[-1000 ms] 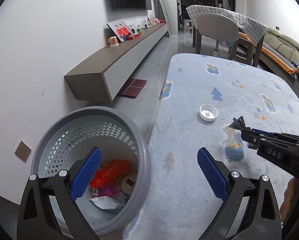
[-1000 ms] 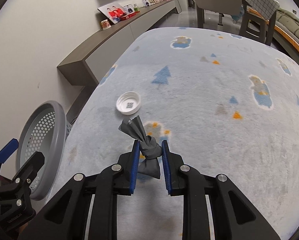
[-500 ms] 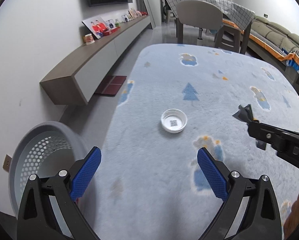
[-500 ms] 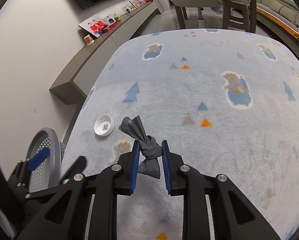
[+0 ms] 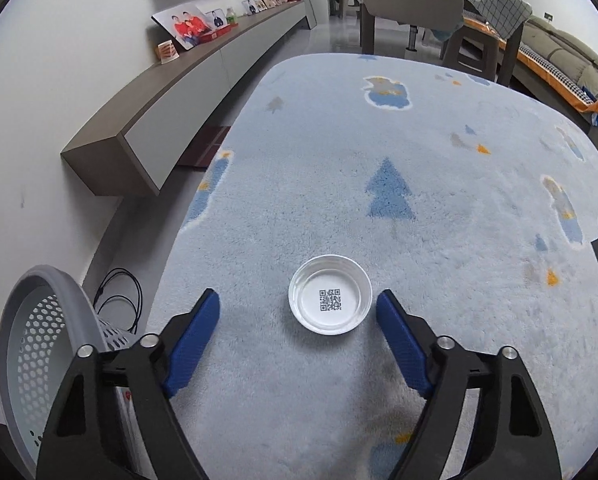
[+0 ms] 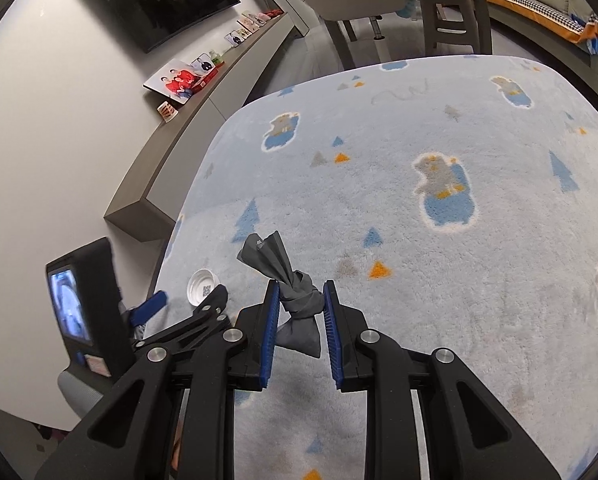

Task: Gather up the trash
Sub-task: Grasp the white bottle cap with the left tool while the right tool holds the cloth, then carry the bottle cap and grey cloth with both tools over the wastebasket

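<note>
A white round lid (image 5: pixel 330 294) with a QR code lies on the pale blue rug (image 5: pixel 419 160). My left gripper (image 5: pixel 298 313) is open just above the rug, with the lid between its blue fingertips and a little ahead. My right gripper (image 6: pixel 299 304) is shut on a knotted grey bag (image 6: pixel 295 300) and holds it above the rug. In the right wrist view the lid (image 6: pixel 203 285) shows at the lower left, beside the left gripper (image 6: pixel 191 300). The grey perforated bin (image 5: pixel 35 352) stands at the far left, off the rug.
A low grey wall cabinet (image 5: pixel 171 112) with photo frames runs along the left wall. A black cable (image 5: pixel 119 292) lies on the floor by the bin. A chair (image 5: pixel 411 8), a table and a sofa (image 5: pixel 571 56) stand beyond the rug.
My left gripper has swung away from the bin and moved over to the white lid, now between its fingers. My right gripper has risen and pulled back, still holding the grey bag.
</note>
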Demonstrator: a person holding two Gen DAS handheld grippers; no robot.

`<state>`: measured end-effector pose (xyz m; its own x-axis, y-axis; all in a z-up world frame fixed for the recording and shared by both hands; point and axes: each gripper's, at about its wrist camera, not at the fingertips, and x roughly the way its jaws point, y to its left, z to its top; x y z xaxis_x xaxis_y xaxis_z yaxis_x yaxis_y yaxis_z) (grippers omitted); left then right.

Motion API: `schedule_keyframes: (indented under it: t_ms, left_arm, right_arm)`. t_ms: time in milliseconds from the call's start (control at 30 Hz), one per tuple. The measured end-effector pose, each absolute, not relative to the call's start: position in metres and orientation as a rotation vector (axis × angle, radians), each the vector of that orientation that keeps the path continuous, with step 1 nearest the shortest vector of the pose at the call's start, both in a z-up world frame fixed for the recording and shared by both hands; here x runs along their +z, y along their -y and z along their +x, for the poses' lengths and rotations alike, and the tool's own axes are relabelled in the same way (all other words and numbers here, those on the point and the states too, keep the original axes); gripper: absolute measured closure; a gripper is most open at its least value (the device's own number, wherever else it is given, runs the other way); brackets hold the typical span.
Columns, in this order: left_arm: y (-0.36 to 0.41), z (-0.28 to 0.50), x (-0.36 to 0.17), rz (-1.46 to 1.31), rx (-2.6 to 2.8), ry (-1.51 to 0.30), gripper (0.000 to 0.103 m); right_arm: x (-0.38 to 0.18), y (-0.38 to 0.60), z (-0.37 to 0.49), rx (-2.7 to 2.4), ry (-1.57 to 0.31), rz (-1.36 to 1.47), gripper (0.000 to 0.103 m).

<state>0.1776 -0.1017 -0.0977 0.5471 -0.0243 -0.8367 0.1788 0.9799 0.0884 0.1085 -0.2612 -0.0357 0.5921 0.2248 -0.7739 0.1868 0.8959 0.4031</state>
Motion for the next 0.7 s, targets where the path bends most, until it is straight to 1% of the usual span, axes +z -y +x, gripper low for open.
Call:
schedule_keyframes:
  t_ms: [67,133,200,433,700]
  left_arm:
    - [0.102,0.176,-0.097,0.16,-0.133,-0.976,0.034]
    - [0.102,0.173,-0.096,0.138,-0.169,-0.976,0.054]
    - [0.104,0.168,-0.094,0.137,-0.189,-0.973,0.064]
    - [0.092,0.149,-0.082,0.124,-0.178,-0.958,0.064]
    - [0.042,0.109,-0.023,0.122,-0.127,-0.816,0.064]
  right_arm:
    - [-0.035,0.261,0.108,0.023,-0.947,0.474,0.081]
    - [-0.035,0.261,0.108,0.024,-0.948,0.472,0.082]
    - [-0.035,0.26,0.108,0.025,-0.948,0.472,0.082]
    - [-0.031,0.252,0.108,0.039,-0.94,0.47,0.082]
    - [-0.017,0.216,0.109,0.102,-0.918,0.457,0.082]
